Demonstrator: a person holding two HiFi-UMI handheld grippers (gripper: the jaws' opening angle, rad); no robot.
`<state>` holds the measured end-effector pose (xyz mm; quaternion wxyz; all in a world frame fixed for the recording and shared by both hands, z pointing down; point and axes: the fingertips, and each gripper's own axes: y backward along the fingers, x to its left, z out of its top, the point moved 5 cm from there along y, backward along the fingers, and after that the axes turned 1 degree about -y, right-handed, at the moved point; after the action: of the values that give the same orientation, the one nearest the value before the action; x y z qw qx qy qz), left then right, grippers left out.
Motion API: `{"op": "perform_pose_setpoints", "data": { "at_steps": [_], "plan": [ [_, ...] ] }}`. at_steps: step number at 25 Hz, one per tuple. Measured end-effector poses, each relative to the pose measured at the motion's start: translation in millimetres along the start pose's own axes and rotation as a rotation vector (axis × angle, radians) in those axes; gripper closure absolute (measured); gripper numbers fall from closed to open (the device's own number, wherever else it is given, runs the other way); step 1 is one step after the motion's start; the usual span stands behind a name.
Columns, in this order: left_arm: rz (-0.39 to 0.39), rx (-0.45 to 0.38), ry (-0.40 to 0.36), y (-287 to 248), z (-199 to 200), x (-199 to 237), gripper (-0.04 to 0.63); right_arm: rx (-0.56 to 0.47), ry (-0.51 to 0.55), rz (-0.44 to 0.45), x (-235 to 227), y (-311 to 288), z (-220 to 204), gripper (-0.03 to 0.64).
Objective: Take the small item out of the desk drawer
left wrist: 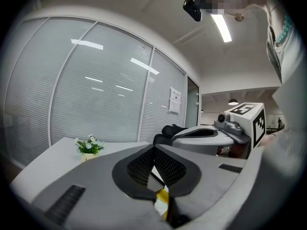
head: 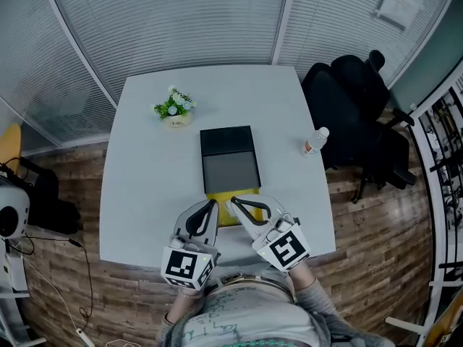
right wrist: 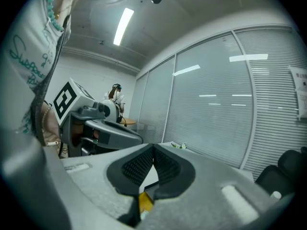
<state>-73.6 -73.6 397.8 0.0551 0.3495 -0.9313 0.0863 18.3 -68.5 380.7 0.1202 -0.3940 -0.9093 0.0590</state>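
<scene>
Yellow drawer [head: 226, 217] open from flat black box [head: 228, 142] on white desk [head: 145, 172]; left tongs [head: 214, 204] and right tongs [head: 232, 203] closed, empty, tips over it.

Pale grey-white across the table [head: 145, 194]. Black on the back half of the flat box [head: 228, 142], dark grey on its front half, bright yellow on the drawer [head: 223, 196]. Green leaves and white and pale blue blossoms above the cream flower pot [head: 176, 121]. Light grey on left gripper [head: 214, 204] and right gripper [head: 232, 204], with black ribbed pads [left wrist: 143, 166] and black-and-white square markers. Black for the chair [head: 354, 107]. Brown plank grain on the floor [head: 72, 295]. Fine pale horizontal slats on the blinds [head: 181, 27].
</scene>
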Motion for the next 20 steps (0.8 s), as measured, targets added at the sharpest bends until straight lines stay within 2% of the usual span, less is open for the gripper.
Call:
{"op": "perform_pose_setpoints", "data": {
  "at_steps": [10, 20],
  "plan": [
    [0.010, 0.012, 0.017, 7, -4, 2, 0.598, 0.187, 0.132, 0.017, -9, 3, -52, 0.614],
    [0.035, 0.037, 0.058, 22, -14, 8, 0.598, 0.345, 0.115, 0.087, -9, -11, -112, 0.614]
  ]
}}
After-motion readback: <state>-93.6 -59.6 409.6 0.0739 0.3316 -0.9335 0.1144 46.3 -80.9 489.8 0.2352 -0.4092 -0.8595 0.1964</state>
